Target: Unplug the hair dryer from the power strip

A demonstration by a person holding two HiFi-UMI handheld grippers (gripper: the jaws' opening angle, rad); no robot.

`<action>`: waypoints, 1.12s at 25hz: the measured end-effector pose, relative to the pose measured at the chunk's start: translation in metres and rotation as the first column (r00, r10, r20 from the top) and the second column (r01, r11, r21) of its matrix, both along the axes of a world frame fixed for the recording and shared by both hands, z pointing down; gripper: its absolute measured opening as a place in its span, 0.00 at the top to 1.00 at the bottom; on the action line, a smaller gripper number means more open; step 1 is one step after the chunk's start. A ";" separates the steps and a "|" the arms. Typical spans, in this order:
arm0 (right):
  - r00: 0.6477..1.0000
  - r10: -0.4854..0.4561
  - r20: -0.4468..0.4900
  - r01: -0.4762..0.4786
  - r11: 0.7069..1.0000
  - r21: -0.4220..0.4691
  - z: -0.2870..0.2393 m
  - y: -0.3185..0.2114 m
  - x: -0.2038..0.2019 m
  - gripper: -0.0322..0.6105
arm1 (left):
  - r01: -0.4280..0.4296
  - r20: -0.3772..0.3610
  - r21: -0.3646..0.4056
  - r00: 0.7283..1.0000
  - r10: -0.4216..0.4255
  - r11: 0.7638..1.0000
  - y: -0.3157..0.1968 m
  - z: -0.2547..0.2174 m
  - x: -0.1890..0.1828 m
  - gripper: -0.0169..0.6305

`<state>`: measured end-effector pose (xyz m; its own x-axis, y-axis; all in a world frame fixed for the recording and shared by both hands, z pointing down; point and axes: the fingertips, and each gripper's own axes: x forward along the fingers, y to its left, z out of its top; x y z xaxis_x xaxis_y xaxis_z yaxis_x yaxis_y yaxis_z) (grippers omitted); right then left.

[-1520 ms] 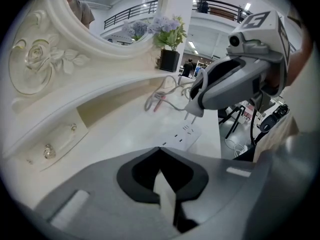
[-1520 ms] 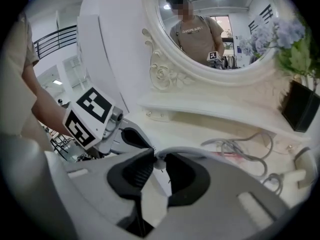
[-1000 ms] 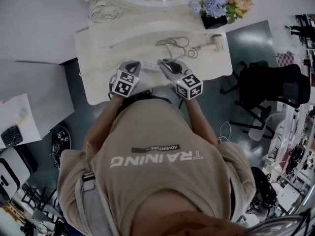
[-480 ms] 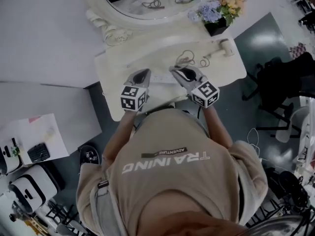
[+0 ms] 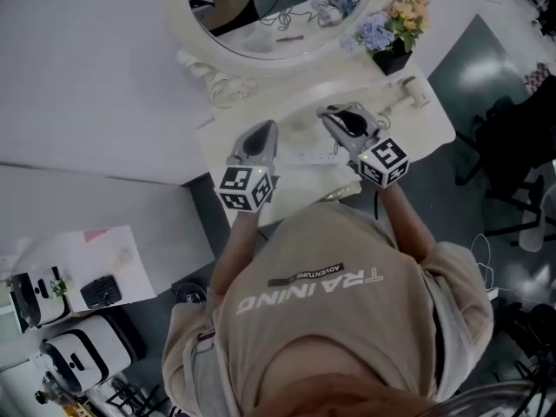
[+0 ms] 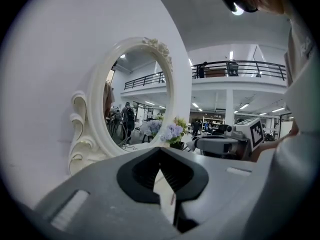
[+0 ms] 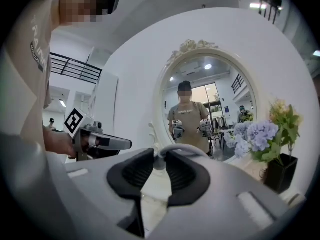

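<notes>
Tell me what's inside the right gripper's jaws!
A white cord is pinched between the jaws of the right gripper and loops up over one of them. The gripper's own body covers where the cord goes below, so its end cannot be seen.

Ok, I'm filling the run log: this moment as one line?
left gripper: shut | right gripper: shut on white cord | hair dryer: lying on table

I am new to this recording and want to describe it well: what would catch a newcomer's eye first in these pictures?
The big oval mirror in its ornate white frame stands out first, at the back of the white table, with a pot of flowers to its right. Nearer, the right claw is shut on a white cord, and the left claw is shut too.
</notes>
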<state>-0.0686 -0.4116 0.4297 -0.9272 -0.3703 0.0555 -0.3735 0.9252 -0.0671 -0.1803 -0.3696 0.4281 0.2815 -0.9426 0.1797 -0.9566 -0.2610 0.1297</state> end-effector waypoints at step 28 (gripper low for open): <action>0.995 0.088 0.046 -0.090 0.995 0.053 -0.067 0.000 0.001 0.82 | 0.033 0.123 0.119 0.991 -0.048 0.992 0.004 -0.056 -0.017 0.97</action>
